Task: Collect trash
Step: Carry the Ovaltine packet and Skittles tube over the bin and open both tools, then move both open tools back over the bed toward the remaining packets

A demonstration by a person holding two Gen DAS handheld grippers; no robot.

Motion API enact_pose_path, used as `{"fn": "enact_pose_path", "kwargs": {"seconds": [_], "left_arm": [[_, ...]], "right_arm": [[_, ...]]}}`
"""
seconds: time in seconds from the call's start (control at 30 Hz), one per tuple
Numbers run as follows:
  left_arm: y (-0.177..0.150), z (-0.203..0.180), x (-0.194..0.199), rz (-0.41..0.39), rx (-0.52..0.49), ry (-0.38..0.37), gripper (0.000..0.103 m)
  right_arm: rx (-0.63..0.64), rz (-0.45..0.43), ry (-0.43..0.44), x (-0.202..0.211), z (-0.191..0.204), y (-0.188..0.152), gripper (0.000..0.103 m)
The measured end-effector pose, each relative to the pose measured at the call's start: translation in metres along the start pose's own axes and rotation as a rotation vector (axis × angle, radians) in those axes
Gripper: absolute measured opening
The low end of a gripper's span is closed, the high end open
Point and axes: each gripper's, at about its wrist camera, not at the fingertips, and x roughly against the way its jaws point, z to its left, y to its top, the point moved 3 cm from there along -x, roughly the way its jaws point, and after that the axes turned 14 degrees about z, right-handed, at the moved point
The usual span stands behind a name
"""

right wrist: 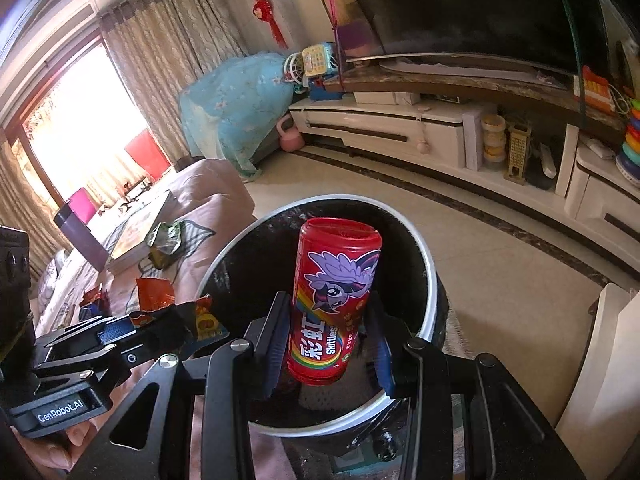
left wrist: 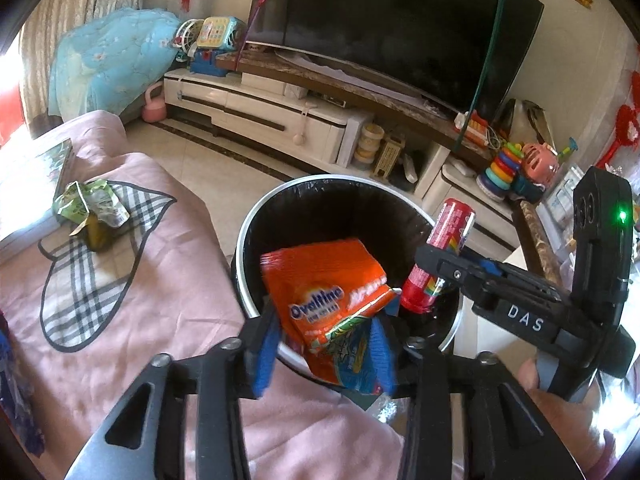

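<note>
Left tool (left wrist: 324,344): my jaws apart, orange wrapper (left wrist: 328,288) loose between them, long axis tilted into the bin (left wrist: 256,216).
Right tool (right wrist: 328,344): clamped on Skittles tube (right wrist: 334,300), upright, cap end up, over the bin's mouth.
Room: bin rim beside pink-covered sofa (left wrist: 160,320); floor beyond open.

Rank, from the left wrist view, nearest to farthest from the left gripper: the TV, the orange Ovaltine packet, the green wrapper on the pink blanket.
1. Orange Ovaltine packet, between the left gripper's fingers, over the bin.
2. Green wrapper, left, on the pink blanket.
3. TV, across the room.
</note>
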Motion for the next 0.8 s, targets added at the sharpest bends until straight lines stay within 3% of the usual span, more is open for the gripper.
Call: {"fn": "enact_pose_path", "kwargs": {"seconds": [0.1, 0.2, 0.23, 0.37, 0.53, 0.8], "left_arm": [[-0.001, 0.001, 0.000, -0.002, 0.017, -0.002, 0.070], [-0.005, 0.001, 0.001, -0.004, 0.026, -0.013, 0.074], [-0.007, 0.002, 0.001, -0.004, 0.029, -0.017, 0.075], [-0.017, 0.006, 0.005, -0.009, 0.050, -0.028, 0.075], [-0.043, 0.021, 0.017, -0.018, 0.095, -0.043, 0.075], [-0.098, 0.051, 0.050, -0.030, 0.173, -0.022, 0.075]], "right_arm": [[-0.016, 0.006, 0.019, -0.002, -0.003, 0.002, 0.043], [-0.036, 0.008, 0.042, -0.001, -0.007, 0.003, 0.059], [-0.038, 0.004, 0.046, 0.000, -0.007, 0.003, 0.064], [-0.043, -0.011, 0.053, 0.006, -0.005, 0.001, 0.065], [-0.049, -0.033, 0.083, 0.014, 0.005, -0.009, 0.078], [-0.019, -0.025, 0.143, 0.015, 0.044, -0.037, 0.079]]}}
